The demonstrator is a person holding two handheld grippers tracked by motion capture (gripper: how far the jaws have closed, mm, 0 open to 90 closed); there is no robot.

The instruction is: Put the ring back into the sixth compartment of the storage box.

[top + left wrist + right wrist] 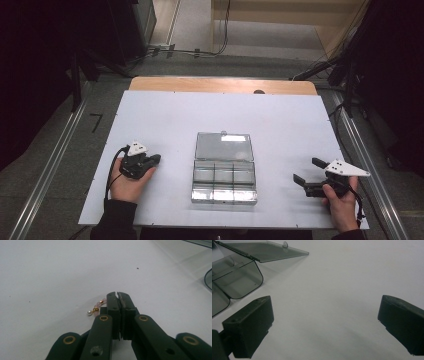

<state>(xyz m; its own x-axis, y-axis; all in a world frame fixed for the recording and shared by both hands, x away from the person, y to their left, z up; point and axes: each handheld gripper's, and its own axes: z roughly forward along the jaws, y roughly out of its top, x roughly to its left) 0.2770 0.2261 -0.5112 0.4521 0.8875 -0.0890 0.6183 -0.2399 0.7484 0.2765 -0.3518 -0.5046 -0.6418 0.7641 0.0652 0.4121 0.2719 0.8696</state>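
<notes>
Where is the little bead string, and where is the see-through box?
bead string (96, 308), left gripper view, on the pink beads beside the gripper.
see-through box (224, 195), high view, on its front wall.

Table surface (165, 120): white, wooden strip at far edge. Compartment box (223, 170): clear, smoke-grey tint. Left gripper (117, 295): black jaws, brass-coloured rivets. Bead string (96, 308): pale pink beads, gold spacers, one pearl-white end bead. Right gripper (306, 171): black, grey plate on top.
</notes>
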